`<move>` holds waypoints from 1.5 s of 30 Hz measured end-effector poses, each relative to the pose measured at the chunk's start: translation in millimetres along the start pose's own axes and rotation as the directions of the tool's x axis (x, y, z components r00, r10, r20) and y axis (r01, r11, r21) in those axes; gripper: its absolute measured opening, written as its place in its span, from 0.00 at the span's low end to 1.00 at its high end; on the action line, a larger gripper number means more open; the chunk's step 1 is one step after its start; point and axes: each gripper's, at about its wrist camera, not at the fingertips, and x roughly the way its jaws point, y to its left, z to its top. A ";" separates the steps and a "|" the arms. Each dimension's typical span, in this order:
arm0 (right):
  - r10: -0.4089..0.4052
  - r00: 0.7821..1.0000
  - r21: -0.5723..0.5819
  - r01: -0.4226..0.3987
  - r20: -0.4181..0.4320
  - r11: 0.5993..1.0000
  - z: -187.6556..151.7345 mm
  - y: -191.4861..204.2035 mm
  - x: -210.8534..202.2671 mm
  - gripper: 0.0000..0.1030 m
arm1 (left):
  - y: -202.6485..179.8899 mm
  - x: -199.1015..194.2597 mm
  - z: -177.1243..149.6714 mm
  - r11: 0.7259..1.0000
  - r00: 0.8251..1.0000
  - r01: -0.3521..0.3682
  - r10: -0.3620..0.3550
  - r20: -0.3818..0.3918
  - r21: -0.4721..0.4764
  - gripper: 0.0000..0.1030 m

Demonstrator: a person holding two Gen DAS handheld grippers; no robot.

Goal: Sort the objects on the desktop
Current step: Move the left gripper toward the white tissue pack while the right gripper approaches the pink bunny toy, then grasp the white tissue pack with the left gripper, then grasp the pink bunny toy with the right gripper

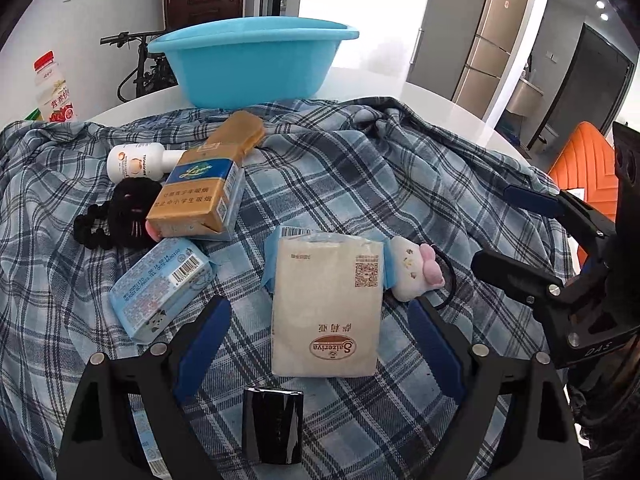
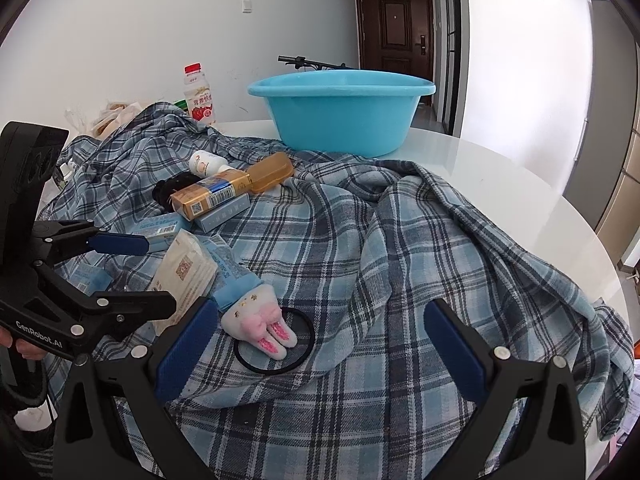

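Small objects lie on a blue plaid cloth [image 1: 340, 168]. A beige tissue pack [image 1: 326, 304] lies between the fingers of my open left gripper [image 1: 320, 332], with a black box [image 1: 273, 424] just below it. A blue tissue pack [image 1: 160, 288], a gold cigarette box [image 1: 196, 196], a white bottle [image 1: 136, 162], a black hair tie toy [image 1: 120, 216] and a white bunny hair tie [image 1: 416, 270] lie around. My right gripper [image 2: 320, 344] is open and empty, over the bunny hair tie [image 2: 264, 328]. A blue basin [image 1: 252, 60] stands at the back.
A drink bottle with a red cap [image 2: 198, 94] stands at the back left of the white round table [image 2: 500, 176]. An amber bottle [image 2: 268, 172] lies behind the cigarette box. An orange chair [image 1: 584, 168] is at the right. The cloth is bunched in folds.
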 end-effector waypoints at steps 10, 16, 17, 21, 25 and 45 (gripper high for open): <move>-0.006 1.000 0.019 0.006 -0.002 1.000 -4.4 -6.2 -1.0 1.00 | -2.5 19.6 1.4 1.000 0.999 -0.014 0.014 -0.039 0.012 0.89; -0.002 1.000 0.026 0.003 -0.012 1.000 -6.6 -7.1 0.7 1.00 | 0.1 26.6 -0.9 1.000 0.999 -0.012 0.012 -0.051 0.003 0.89; -0.002 1.000 0.027 0.003 -0.012 1.000 -6.6 -6.9 0.7 1.00 | 0.0 26.6 -1.4 1.000 0.999 -0.009 0.009 -0.049 0.004 0.89; -0.007 1.000 0.024 0.007 -0.012 1.000 -6.3 -5.4 0.8 1.00 | 5.7 25.8 -1.4 0.999 0.998 0.010 -0.012 -0.060 -0.034 0.49; -0.006 1.000 0.026 0.006 -0.013 1.000 -6.1 -5.0 0.9 1.00 | 7.1 18.1 -0.8 0.999 0.999 0.004 -0.006 -0.035 -0.032 0.48; 0.081 0.995 -0.016 -0.082 -0.066 0.997 0.4 7.5 11.4 1.00 | 19.7 -10.0 -6.2 1.000 1.000 -0.012 0.013 0.017 -0.028 0.48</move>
